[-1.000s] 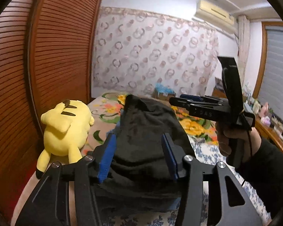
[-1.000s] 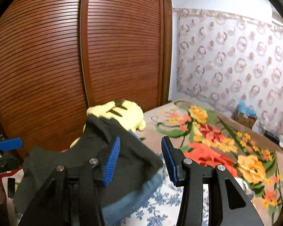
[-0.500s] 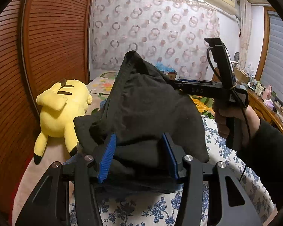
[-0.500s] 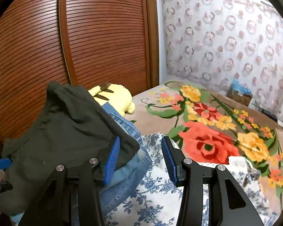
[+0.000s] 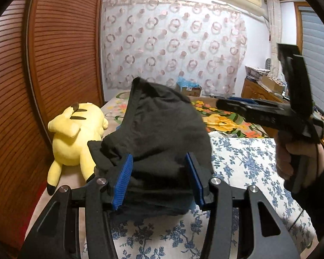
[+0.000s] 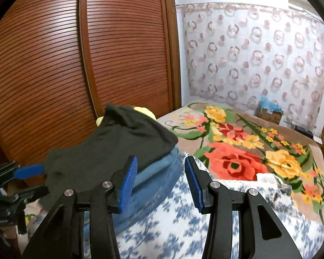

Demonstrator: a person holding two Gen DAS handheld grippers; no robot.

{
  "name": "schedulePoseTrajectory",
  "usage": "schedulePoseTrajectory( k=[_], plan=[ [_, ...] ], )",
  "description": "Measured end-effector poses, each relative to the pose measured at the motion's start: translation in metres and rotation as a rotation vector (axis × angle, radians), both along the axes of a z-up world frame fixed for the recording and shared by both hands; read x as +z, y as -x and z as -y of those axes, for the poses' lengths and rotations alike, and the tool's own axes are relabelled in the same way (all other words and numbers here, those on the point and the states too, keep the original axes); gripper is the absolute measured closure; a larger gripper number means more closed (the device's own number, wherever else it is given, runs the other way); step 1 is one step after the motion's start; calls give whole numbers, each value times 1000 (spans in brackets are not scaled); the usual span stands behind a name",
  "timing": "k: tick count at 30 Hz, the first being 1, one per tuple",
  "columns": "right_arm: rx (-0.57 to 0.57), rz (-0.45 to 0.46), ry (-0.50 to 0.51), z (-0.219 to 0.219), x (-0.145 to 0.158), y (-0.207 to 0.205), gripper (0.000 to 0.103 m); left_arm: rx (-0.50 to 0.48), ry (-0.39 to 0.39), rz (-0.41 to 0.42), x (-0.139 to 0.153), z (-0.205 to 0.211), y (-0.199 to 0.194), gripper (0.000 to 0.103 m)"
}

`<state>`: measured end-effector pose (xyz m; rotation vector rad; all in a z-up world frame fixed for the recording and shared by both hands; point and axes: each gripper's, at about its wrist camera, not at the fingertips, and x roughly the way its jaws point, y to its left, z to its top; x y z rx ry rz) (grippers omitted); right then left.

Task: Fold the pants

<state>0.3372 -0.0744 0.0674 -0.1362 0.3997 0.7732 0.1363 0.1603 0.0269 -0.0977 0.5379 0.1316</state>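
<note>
Bedroom setting: a bed with a blue-floral sheet over a rose-patterned blanket, a slatted wooden wardrobe alongside, a ring-patterned curtain at the far end.

Item under handling: dark pants, bunched and raised off the bed. They rest partly over a blue denim garment lying on the sheet. A yellow plush toy lies beside the wardrobe, just behind the pants.

Left hand-held gripper: the blue pads stand wide with a thick bundle of pants fabric between them. Both pads appear to bear on the cloth, so it is judged to be holding the pants (the bundle is too bulky to confirm firm pressure).

Right hand-held gripper: the jaws stand apart and empty, with only denim and sheet visible in the gap. In the left wrist view it points in toward the raised cloth from the side, apart from it.

Step in hand, as judged: the pants are lifted by one end only and are neither spread nor folded, so the task is at an early stage.

Next move calls for the right hand-held gripper to take a second hold, on the upper free edge near the peak of the cloth, so the pants can be stretched flat between both holds. Care is needed to pinch pants only and not the denim beneath.
</note>
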Motion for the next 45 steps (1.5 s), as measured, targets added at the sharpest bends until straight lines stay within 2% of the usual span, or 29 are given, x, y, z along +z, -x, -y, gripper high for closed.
schedulePoseTrajectory(
  k=[3, 5, 10, 24, 31, 36, 45],
  plan=[
    [-16, 2, -15, 15, 0, 27, 56, -25, -7, 11, 4, 6, 8, 46],
    [-30, -1, -19, 24, -2, 42, 56, -49, -2, 27, 6, 11, 14, 24],
    [-64, 9, -21, 43, -1, 82, 56, -99, 1, 31, 10, 24, 24, 8],
    [-195, 24, -53, 82, -5, 175, 54, -178, -46, 37, 10, 67, 45, 8],
    [-266, 25, -59, 96, -11, 222, 47, -159, -53, 1, 5, 86, 48, 8],
    [-312, 18, -56, 99, -13, 246, 44, -199, -6, 5, 1, 97, 57, 8],
    [-382, -13, -59, 107, -15, 276, 30, -242, -3, -16, -11, 122, 68, 8]
  ],
)
